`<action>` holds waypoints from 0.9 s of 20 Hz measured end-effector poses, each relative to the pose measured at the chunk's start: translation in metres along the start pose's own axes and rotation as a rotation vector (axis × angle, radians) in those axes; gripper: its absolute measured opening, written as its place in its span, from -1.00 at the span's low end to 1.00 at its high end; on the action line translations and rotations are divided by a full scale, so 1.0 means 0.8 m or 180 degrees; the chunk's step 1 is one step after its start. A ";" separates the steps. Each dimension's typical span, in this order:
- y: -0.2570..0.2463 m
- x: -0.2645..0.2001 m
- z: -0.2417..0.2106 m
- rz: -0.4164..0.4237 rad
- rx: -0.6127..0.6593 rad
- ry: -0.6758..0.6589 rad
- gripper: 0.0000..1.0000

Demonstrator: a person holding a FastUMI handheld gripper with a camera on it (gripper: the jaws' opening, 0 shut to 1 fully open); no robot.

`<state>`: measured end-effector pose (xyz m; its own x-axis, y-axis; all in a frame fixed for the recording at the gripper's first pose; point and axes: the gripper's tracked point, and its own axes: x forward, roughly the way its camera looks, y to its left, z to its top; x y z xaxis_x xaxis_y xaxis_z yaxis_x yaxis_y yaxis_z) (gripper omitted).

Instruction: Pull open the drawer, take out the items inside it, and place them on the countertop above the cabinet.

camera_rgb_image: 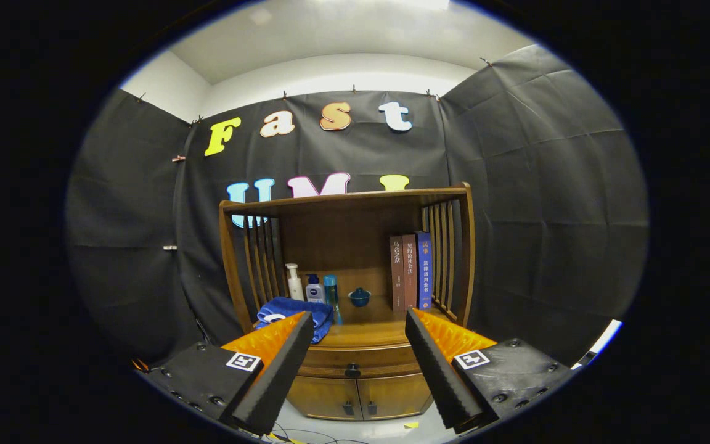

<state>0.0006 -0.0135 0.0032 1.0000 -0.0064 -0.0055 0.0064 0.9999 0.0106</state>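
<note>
Gripper point(355, 336): held level, facing the cabinet front-on; fingers spread wide, nothing between them, touching nothing.

Room: open air betw. fingers and cabinet; pale floor point(367, 428) below w/ thin cables near the fingers.

Brown wooden cabinet point(355, 357), beyond the fingers, seen through the gap. Lower part: two small doors point(358, 394) w/ dark pulls, closed. Above them, wide wooden drawer point(361, 364) w/ a round dark knob point(352, 370), shut; contents hidden.

Wooden bench top point(367, 330) above the drawer, front edge bare at centre. Slatted side rails left and right, flat wooden roof over it.

On bench, L to R: crumpled blue cloth point(293, 311) at front left, partly behind left finger; white pump bottle point(294, 282); blue-and-white bottle point(314, 288); slim teal bottle point(330, 295); small dark-blue lidded bowl point(359, 297) mid-back; three upright books point(410, 271) by right rail.
</note>
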 end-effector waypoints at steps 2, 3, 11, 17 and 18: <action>-0.003 -0.001 0.003 -0.0003 -0.0045 0.0002 0.96; -0.003 -0.002 0.004 0.0004 -0.0055 -0.0004 0.96; -0.006 -0.003 -0.003 0.0095 0.0057 0.0025 0.96; 0.003 0.001 -0.016 0.0173 -0.0102 -0.0118 0.96; 0.004 0.003 -0.020 0.0189 -0.0079 -0.0177 0.96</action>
<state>0.0032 -0.0100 -0.0131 0.9973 0.0531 0.0500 -0.0524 0.9985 -0.0155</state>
